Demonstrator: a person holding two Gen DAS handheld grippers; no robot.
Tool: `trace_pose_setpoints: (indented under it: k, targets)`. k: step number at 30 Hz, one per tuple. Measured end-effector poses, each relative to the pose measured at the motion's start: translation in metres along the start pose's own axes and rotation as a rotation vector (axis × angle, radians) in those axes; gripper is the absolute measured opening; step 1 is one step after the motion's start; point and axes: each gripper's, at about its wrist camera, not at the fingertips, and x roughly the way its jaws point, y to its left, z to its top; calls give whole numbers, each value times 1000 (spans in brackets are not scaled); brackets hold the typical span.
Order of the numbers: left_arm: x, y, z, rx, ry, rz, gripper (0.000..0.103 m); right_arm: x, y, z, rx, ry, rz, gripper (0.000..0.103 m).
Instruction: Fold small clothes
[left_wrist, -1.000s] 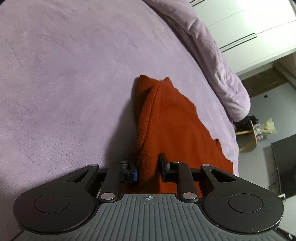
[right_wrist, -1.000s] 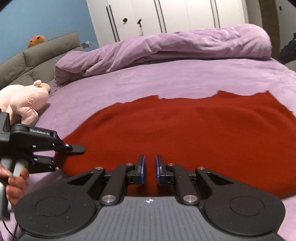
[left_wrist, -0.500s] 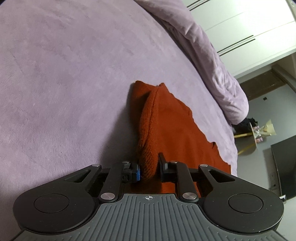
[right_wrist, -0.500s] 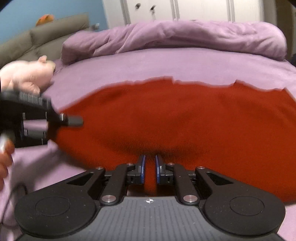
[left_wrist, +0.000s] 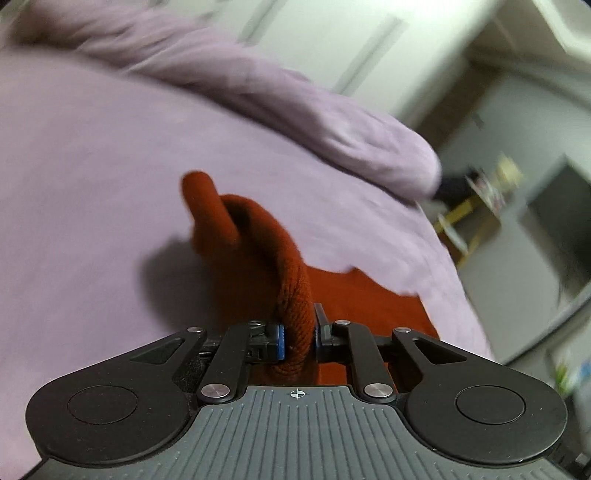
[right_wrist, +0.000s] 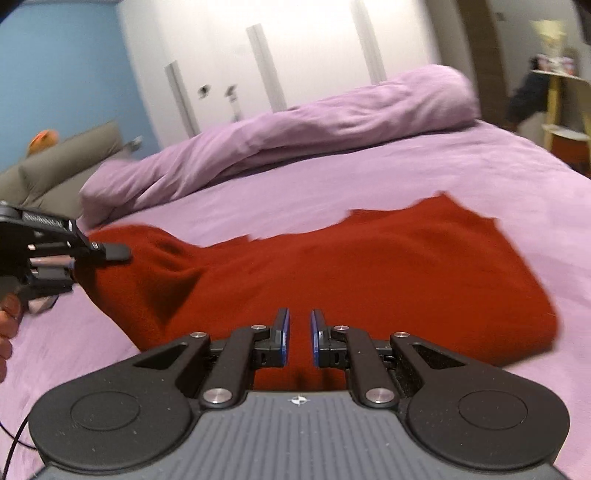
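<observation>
A rust-red knitted garment (right_wrist: 369, 266) lies spread on the lilac bed (right_wrist: 369, 177). In the left wrist view my left gripper (left_wrist: 297, 332) has its jaws closing on a rolled edge of the garment (left_wrist: 258, 236); the pads press it and it hangs lifted off the bed. The right wrist view shows that left gripper (right_wrist: 107, 258) at the cloth's raised left corner. My right gripper (right_wrist: 297, 332) holds its pads a narrow slit apart on the garment's near edge, which rises up to them.
A bunched lilac duvet (right_wrist: 295, 125) runs along the far side of the bed. White wardrobe doors (right_wrist: 295, 55) stand behind it, a grey headboard cushion (right_wrist: 66, 162) at the left. A yellow side table (right_wrist: 554, 122) is at the far right. A hand (right_wrist: 7, 321) grips the left tool.
The left gripper closed on the garment's edge and lifted it, rolling as it rose. The right gripper moved too, and the cloth's near side now rises off the bed.
</observation>
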Motion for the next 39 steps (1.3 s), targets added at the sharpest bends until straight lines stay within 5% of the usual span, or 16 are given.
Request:
trace_pose_setpoints:
  k: [5,8,12,15,18,22,26,30,32,34,39]
  targets:
    - [53,-70,-38,218,85,1,14,-7,-29,1,58,-13,-56,11]
    - [82,-78,-66,242,167,6,16,-8,-39,0,71,-4,-65,11]
    - [69,-84,-78,302,171,-57,43,-3,-44,4,58,17,-61,11]
    - [31,-83,-79,346,155,-83,42,-2,-38,13,56,8,-22,13]
    - [1,-68,-75,334,106,-84,43,8,-21,26,32,3,57,17]
    - [2,-36,-60,233,66,70,41,36,7,30,-31,61,124,16]
    - [14,-4,-52,56,85,97,40,77,9,9,-73,280,76,15]
    - [23,8,-52,24,93,128,41,69,-4,18,-63,258,154,13]
    - [30,15,-50,-2,104,111,42,60,-20,32,28,191,186,26]
    - [37,18,-48,-15,124,91,42,67,-40,47,155,179,190,58]
    - [42,16,-53,11,128,95,42,125,-78,52,464,324,317,61]
